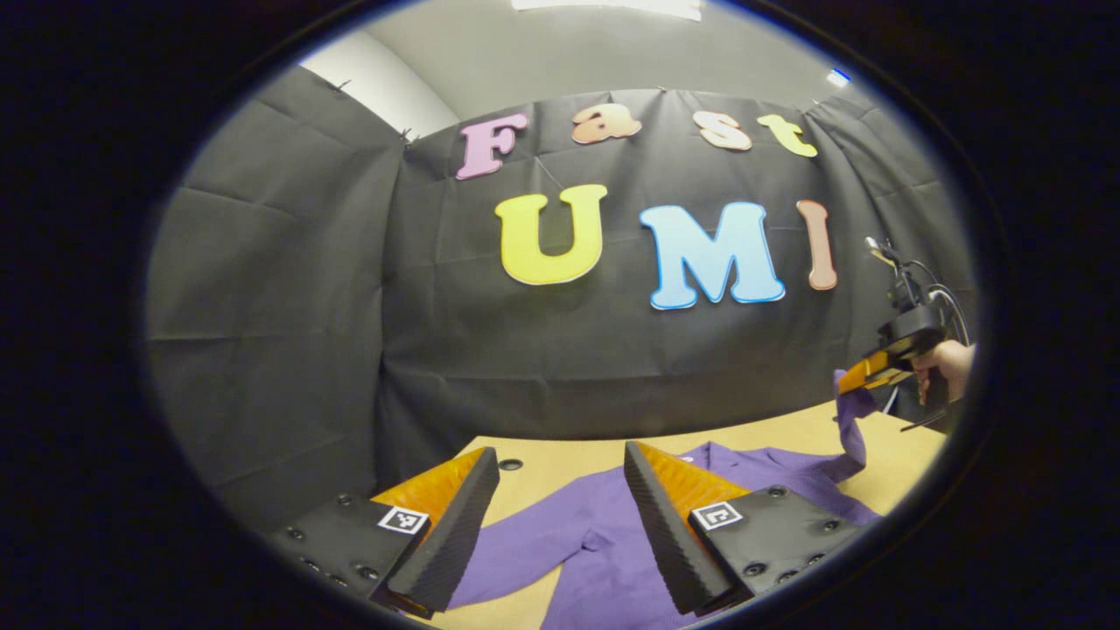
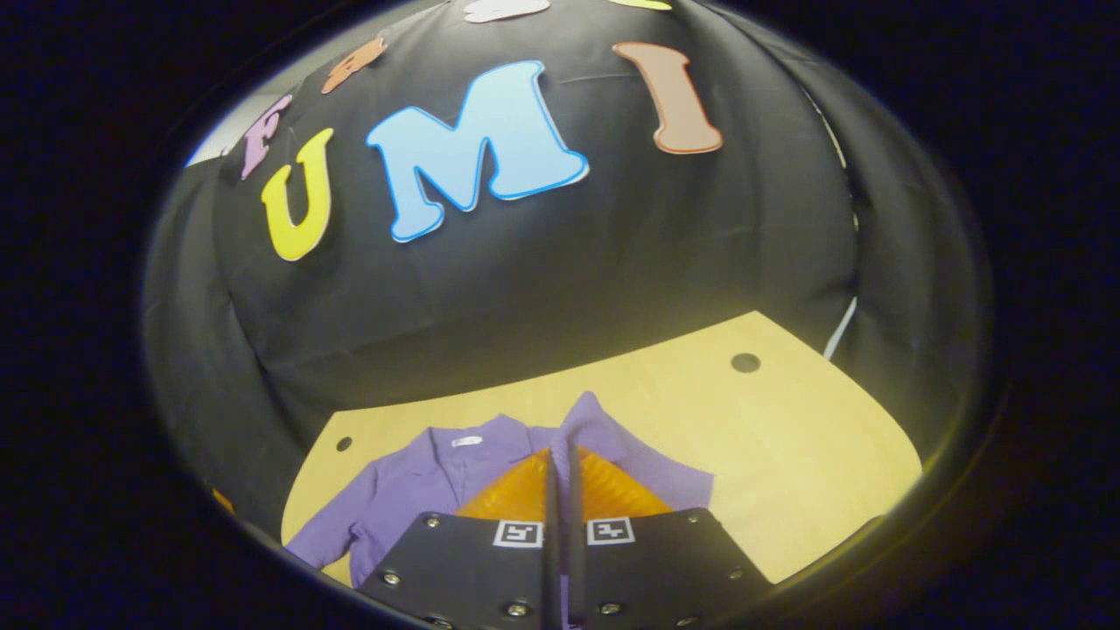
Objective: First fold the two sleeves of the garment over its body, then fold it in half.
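Wooden table [image 2: 787, 437] in black-draped booth, purple garment [image 1: 604, 542] spread flat, left gripper [image 1: 560, 477] spread, right gripper [image 2: 563, 455] pinching sleeve [image 2: 584, 416].

garment [image 1: 604, 542] flat on the surface [image 1: 560, 459], collar toward the back wall | left claw [image 1: 560, 525] just above its near side, garment showing between the fingers | right claw [image 1: 862, 372] off to the right, above the surface, sleeve [image 1: 853, 429] hanging from it

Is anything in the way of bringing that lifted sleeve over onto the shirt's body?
Nothing visible. The right tongs hold the sleeve up; only bare table lies before the shirt's body.
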